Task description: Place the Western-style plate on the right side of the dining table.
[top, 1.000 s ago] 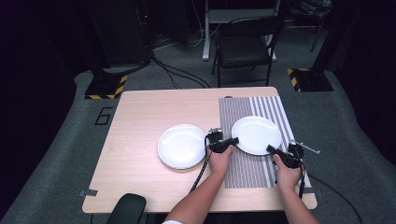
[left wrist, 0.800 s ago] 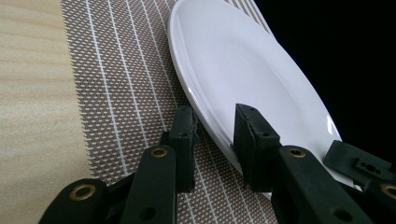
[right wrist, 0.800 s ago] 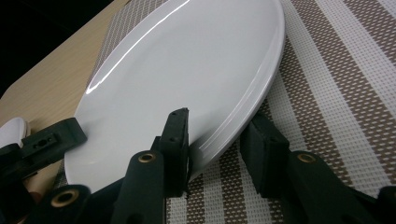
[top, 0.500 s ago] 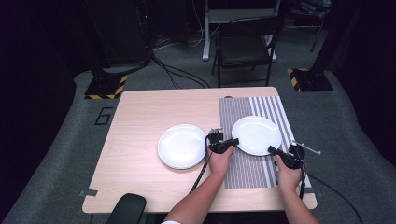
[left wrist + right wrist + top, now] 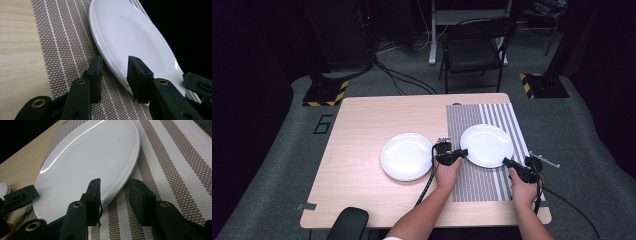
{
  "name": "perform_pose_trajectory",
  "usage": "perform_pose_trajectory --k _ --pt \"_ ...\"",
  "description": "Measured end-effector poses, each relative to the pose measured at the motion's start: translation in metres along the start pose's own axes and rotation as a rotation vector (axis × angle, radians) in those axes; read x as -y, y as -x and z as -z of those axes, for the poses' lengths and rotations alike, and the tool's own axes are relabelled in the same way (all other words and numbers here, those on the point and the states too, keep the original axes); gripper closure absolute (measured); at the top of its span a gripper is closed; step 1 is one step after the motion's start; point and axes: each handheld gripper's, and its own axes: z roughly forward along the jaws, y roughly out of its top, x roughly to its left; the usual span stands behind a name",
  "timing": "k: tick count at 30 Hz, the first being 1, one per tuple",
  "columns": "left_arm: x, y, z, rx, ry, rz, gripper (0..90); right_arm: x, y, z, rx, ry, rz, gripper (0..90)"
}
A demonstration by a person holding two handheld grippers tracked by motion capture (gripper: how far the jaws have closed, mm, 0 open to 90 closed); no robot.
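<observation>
A white plate [image 5: 487, 145] lies on the striped placemat [image 5: 472, 180] at the table's right. My left gripper [image 5: 460, 152] is at its near-left rim. In the left gripper view my jaws [image 5: 115, 72] straddle the plate [image 5: 125, 32] rim; they have just been opening, and a gap shows at each pad. My right gripper [image 5: 507, 162] is at the near-right rim. In the right gripper view its jaws [image 5: 115, 195] straddle the plate [image 5: 87, 162] edge, with mat visible between the rim and the right pad [image 5: 140, 200]. A second white plate [image 5: 407, 156] rests on bare wood.
The wooden table [image 5: 362, 125] has a black object [image 5: 347, 222] at its near-left edge and a small metal bar [image 5: 544, 160] off its right edge. A folding chair [image 5: 474, 50] stands beyond the far side. Cables trail from both grippers toward the near edge.
</observation>
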Motion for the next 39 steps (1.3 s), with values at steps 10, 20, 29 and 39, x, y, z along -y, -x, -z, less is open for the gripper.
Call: perform_pose_trajectory --k 10,20,29,39 --pt "-0.001 0.002 0.008 0.013 0.014 0.000 56.8 0.001 -0.001 0.005 0.000 0.025 0.002 59.2" --pt "-0.010 -0.003 0.024 0.014 0.031 -0.009 52.8 0.001 -0.019 0.014 -0.034 0.049 0.104 57.2" --pt "-0.017 -0.013 0.036 -0.038 0.038 -0.061 48.3 0.002 -0.033 0.012 -0.063 0.023 0.173 54.0" --pt "-0.027 -0.019 0.058 -0.060 0.063 -0.083 47.4 0.004 -0.051 0.012 -0.106 0.015 0.237 52.6"
